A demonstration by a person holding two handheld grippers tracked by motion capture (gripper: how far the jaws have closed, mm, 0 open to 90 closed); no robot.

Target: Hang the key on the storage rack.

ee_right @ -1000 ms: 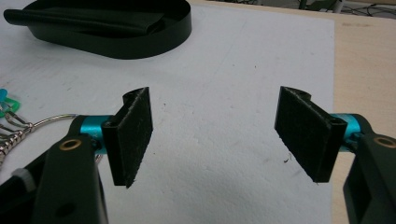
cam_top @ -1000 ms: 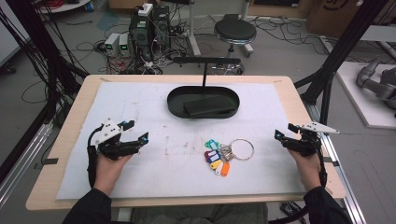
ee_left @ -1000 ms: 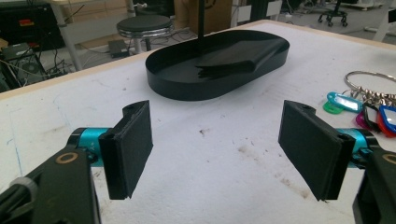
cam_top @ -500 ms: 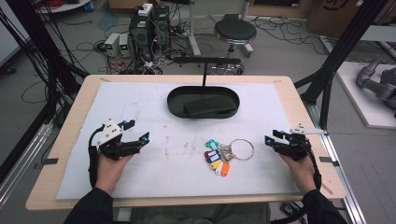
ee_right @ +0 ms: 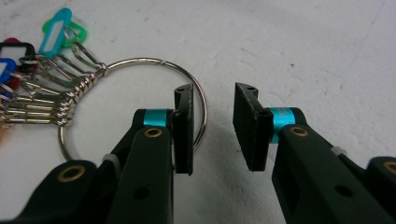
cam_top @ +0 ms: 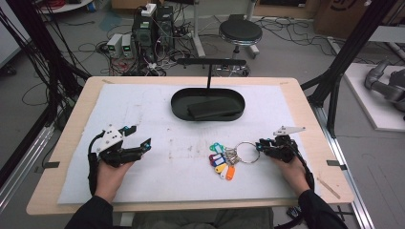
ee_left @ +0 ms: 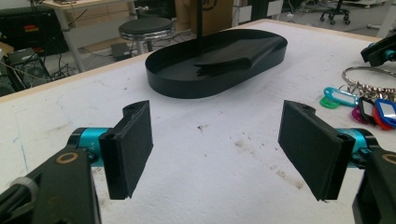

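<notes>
While both grippers' fingers gape empty, key tags show no legible writing.

A round black stool is standing on the grey floor beyond the worktop, cables sprawling beside computer boxes.

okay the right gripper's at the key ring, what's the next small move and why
Probably close the right gripper on the key ring. In the right gripper view its jaws stand open, the ring's wire passing at the left jaw's tip, one jaw inside the loop, so closing should pinch it.
</notes>
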